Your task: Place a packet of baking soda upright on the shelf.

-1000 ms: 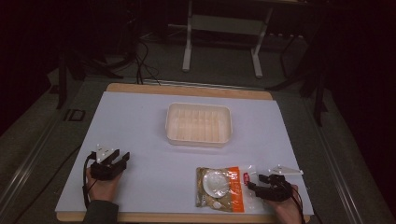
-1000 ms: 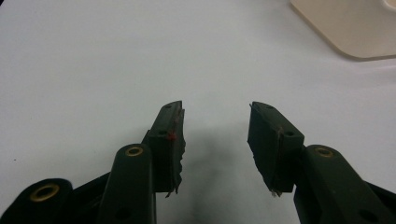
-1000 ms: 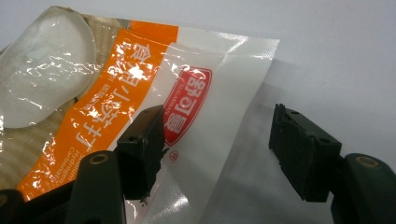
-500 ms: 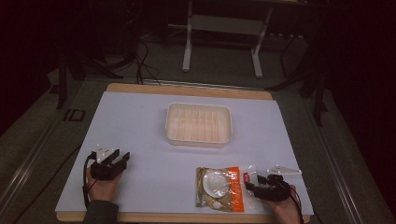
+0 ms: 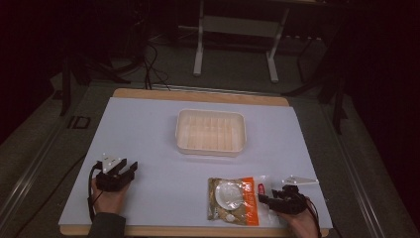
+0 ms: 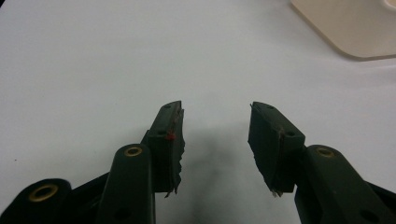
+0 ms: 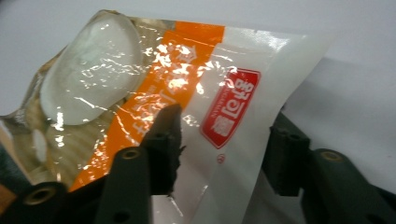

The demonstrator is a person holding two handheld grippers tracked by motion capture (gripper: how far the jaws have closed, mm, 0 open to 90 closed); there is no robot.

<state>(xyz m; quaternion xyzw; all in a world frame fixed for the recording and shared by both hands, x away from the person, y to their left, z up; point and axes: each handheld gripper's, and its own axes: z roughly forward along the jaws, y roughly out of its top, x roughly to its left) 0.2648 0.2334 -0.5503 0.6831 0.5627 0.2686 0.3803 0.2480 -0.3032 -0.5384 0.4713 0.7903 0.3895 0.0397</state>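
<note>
The food packet lies flat on the white table at about five o'clock from the middle, near my edge, and I judge it light and limp: thin glossy film that crinkles and throws glare, so it will sag from whatever edge I lift and could slide between smooth pads. Inside, a pale round disc shows through the clear window over what look like ribbed noodles or a similar brittle block, so I would not squeeze the middle. The flat sealed end at three o'clock, white and free of contents, is the sensible place to pinch, and that is where my right gripper sits: its jaws have just been closing and now stand partly drawn in with that sealed end between them, one jaw over the film and one beyond its edge, though I can't say the pads press on it yet. An orange band crosses the pack with pale characters I can't read, and a red badge on the white end carries white characters, also beyond my reading. Further out, at about twelve o'clock from the packet, a cream tray rests mid-table, well apart. My left gripper rests at eight o'clock, jaws spread on nothing but bare table
</note>
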